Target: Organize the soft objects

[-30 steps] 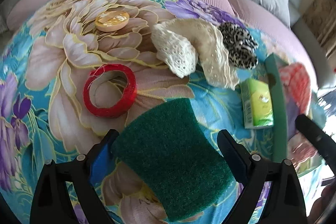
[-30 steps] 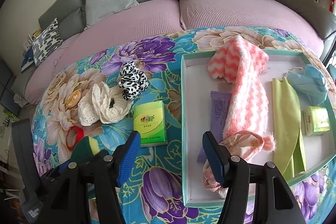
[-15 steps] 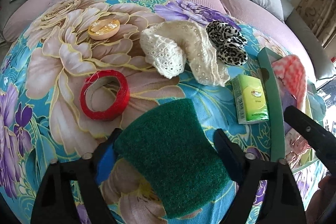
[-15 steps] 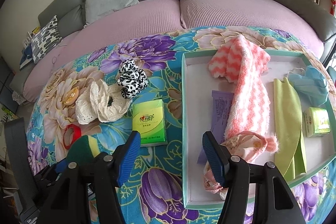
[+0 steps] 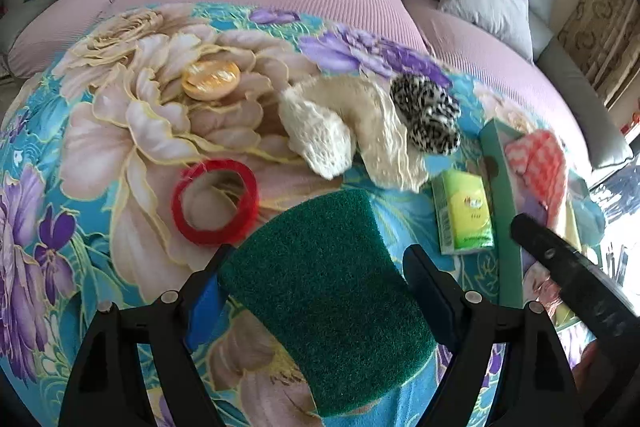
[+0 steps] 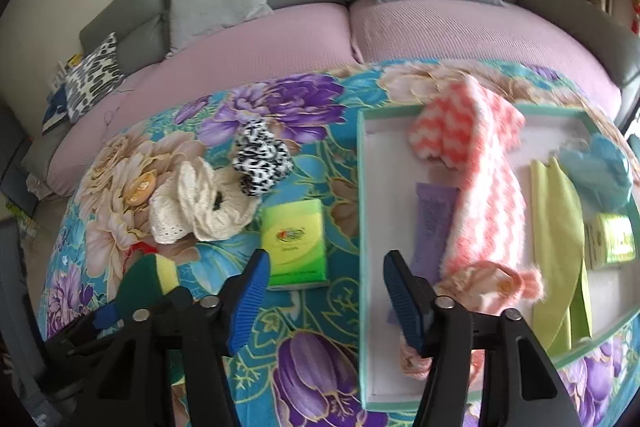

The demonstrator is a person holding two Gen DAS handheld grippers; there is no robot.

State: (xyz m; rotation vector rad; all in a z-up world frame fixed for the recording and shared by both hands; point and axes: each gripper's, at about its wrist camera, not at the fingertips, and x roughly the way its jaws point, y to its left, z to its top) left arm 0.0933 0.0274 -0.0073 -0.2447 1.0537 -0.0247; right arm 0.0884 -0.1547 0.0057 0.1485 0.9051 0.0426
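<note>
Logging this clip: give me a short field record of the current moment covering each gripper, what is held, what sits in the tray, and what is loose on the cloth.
left gripper: shut on green sponge, lifted over the floral cloth
right gripper: open, empty, above the tray's near-left edge
tray: holds pink-white chevron cloth, purple packet, yellow-green cloth, blue cloth, green box
loose on cloth: cream lace scrunchie, black-white scrunchie, green tissue pack, red tape ring, orange round tin
blur: slight motion blur in both views
</note>
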